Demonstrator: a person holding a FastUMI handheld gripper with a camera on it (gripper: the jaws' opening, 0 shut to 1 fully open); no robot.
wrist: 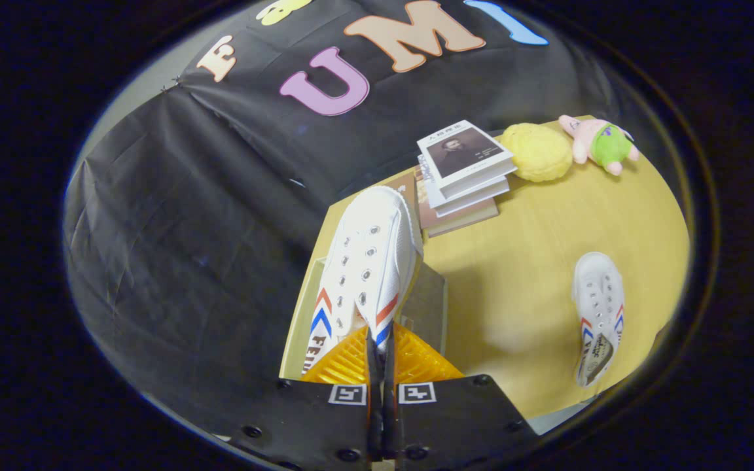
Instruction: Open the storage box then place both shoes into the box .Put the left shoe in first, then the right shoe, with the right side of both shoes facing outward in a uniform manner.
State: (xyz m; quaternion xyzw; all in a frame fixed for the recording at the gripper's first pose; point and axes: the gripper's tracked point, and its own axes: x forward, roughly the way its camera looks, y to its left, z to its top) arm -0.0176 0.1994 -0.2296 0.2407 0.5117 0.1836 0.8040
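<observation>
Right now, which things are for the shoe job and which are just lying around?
For the job:
- held shoe, pinched between the fingers
- storage box beneath it, orange inside
- other shoe on the table

Just lying about:
- stack of books
- yellow round plush
- pink and green plush toy

Yellow wooden table, light grain, pushed up to the black cloth wall. On it: stack of books at the far side, topmost with a portrait cover. Just beside the stack, round yellow plush; next to that, pink-and-green plush toy. Nearer, well apart from these, one white shoe lying on bare tabletop, opening toward the near edge.
</observation>
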